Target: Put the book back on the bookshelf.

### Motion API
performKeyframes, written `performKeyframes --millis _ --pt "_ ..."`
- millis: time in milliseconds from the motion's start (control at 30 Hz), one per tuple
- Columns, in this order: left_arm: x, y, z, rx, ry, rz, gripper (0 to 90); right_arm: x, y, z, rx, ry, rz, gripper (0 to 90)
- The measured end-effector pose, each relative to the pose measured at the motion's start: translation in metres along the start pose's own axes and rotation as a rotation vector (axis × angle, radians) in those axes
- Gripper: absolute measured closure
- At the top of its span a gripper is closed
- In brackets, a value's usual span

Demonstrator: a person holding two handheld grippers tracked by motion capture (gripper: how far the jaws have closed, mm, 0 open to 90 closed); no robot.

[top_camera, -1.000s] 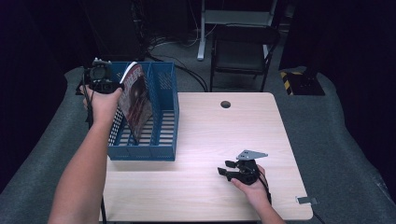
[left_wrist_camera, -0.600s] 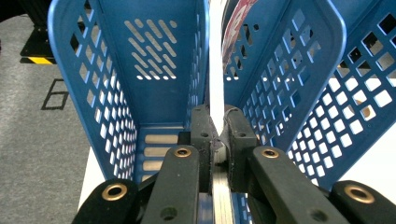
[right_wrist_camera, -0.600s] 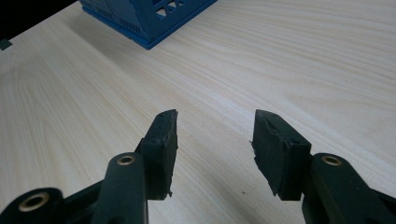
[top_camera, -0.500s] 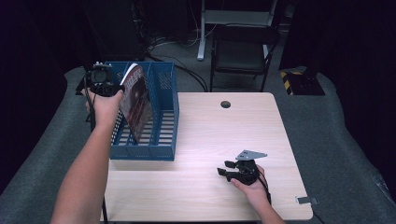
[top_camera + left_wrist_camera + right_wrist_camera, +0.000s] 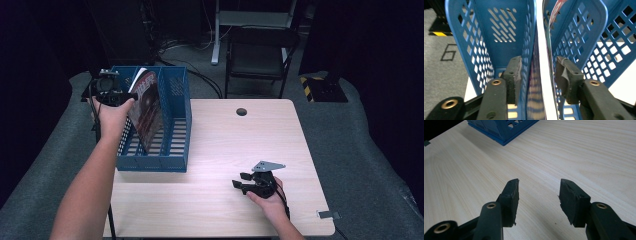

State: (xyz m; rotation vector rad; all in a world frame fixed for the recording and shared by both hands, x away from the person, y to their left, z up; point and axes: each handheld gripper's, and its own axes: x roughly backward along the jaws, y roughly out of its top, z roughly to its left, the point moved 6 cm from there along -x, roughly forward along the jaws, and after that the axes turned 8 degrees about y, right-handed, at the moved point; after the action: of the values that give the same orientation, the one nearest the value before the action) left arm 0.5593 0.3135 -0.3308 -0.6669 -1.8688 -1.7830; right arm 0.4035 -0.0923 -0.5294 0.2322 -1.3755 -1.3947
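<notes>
The magazine (image 5: pixel 148 107) stands on edge inside the blue file rack (image 5: pixel 175 155), in its middle slot, leaning with its glossy dark-red cover tilted toward the rack's left side, so the divider carries its weight and it needs no hand to stay up. In the left gripper view its thin white edge (image 5: pixel 544 82) runs up between the two black jaws, with a gap on either side: the left gripper (image 5: pixel 111 92), held at the rack's far left corner above the rim, has just been opening its jaws, and the pads no longer press on the pages, although the magazine sits between them. That reads as a release after filing it, the hand kept high at the magazine's top edge so the jaws can draw off without knocking it over. Whether the foot of the magazine rests flat on the rack's floor is hard to tell, since the perforated walls hide it. The rack itself sits on the left part of the pale wooden surface (image 5: pixel 230 150), its near end close to the front edge. Well to the right of the rack, the right gripper (image 5: pixel 244 181) lies low over the bare wood, jaws spread wide with nothing between them, apparently parked out of the way while the left hand does the filing.
</notes>
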Motion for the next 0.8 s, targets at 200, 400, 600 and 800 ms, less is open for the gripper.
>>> performKeyframes --millis 200,400,600,800 --pt "0.0020 -0.0010 -0.0008 -0.014 -0.010 0.004 50.2 -0.0006 0.0003 0.0001 -0.012 0.000 -0.002 49.7" --pt "0.0014 -0.0038 -0.0028 -0.036 -0.014 0.022 49.0 -0.0038 0.0011 -0.0007 -0.008 0.004 0.002 49.2" --pt "0.0025 -0.0042 -0.0021 -0.032 -0.015 0.031 47.9 -0.0059 0.0017 -0.0007 -0.013 0.014 0.006 48.7" --pt "0.0069 -0.0024 -0.0008 -0.042 -0.026 0.015 46.0 -0.0054 0.0014 -0.0022 -0.026 0.017 0.003 48.3"
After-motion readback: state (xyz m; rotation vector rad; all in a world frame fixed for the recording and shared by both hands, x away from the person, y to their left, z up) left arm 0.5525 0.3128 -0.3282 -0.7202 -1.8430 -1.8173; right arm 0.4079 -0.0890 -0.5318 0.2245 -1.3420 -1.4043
